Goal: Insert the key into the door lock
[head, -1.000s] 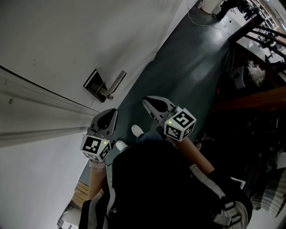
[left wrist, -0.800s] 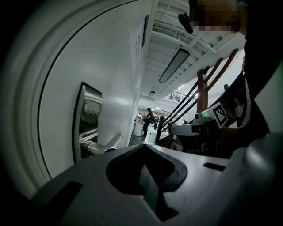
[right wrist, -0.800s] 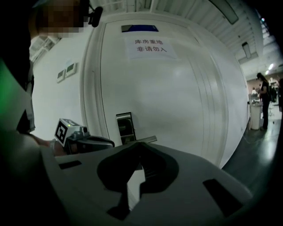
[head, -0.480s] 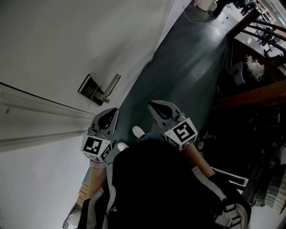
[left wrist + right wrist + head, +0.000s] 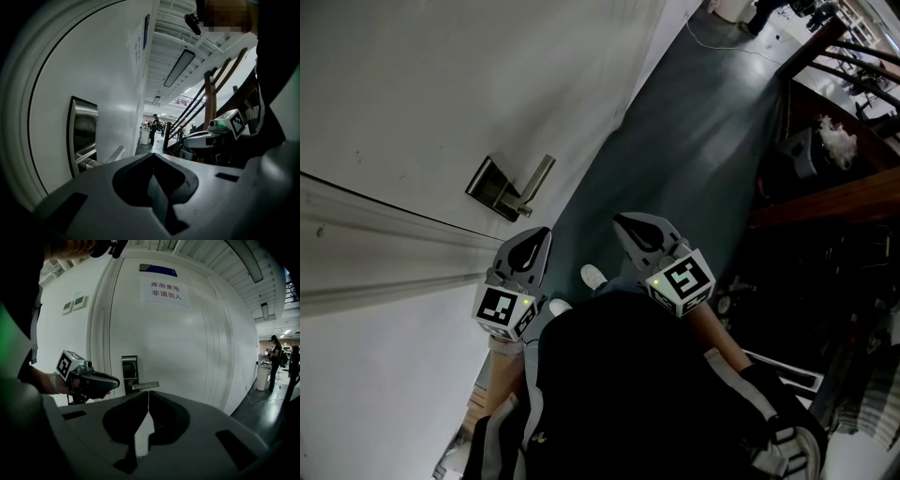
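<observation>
The steel lock plate point(image 5: 492, 185) with its lever handle point(image 5: 536, 177) sits on the white door point(image 5: 441, 84). My left gripper point(image 5: 534, 236) is shut, just below and to the right of the plate and apart from it. In the left gripper view the lock plate point(image 5: 84, 133) and handle point(image 5: 115, 153) lie to the left of the left gripper point(image 5: 153, 155). My right gripper point(image 5: 623, 222) is shut, farther from the door. In the right gripper view the right gripper point(image 5: 148, 393) points at the handle point(image 5: 143, 386) and lock plate point(image 5: 130, 369). I see no key in any view.
A paper sign point(image 5: 165, 290) hangs high on the door. The dark floor point(image 5: 694, 141) runs along the door. Dark wooden furniture point(image 5: 834, 206) crowds the right side. My own torso point(image 5: 637, 394) fills the bottom of the head view. People stand far down the hall point(image 5: 274, 362).
The right gripper has shifted slightly right and the lock plate now sits a little higher and further left in view. Over the last half second almost nothing moved.
</observation>
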Demonstrator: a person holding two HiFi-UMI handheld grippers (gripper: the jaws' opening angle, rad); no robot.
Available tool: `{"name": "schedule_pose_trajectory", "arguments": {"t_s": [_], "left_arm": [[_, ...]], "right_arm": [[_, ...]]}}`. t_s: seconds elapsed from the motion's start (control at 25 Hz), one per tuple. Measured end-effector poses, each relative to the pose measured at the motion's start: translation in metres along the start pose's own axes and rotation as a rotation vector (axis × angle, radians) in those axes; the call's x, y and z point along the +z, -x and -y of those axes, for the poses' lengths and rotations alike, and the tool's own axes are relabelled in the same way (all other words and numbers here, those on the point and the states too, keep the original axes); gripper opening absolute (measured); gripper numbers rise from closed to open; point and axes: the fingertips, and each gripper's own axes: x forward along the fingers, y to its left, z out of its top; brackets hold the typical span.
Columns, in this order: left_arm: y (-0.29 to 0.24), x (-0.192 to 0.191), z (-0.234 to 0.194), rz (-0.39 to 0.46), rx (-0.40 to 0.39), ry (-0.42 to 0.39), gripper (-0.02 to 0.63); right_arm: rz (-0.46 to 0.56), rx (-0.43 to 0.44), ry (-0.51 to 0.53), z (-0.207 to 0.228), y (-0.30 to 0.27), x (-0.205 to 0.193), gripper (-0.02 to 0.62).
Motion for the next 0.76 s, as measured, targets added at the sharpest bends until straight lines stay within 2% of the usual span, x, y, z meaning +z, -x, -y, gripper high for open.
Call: {"name": "schedule_pose_trajectory", "arguments": {"t_s": [0.76], "left_arm": [[0.009, -0.01, -0.01, -0.029, 0.036, 0.007, 0.008]], "right_arm": [[-0.019, 0.035, -0.044, -0.004, -0.018, -0.012, 0.017]]}}
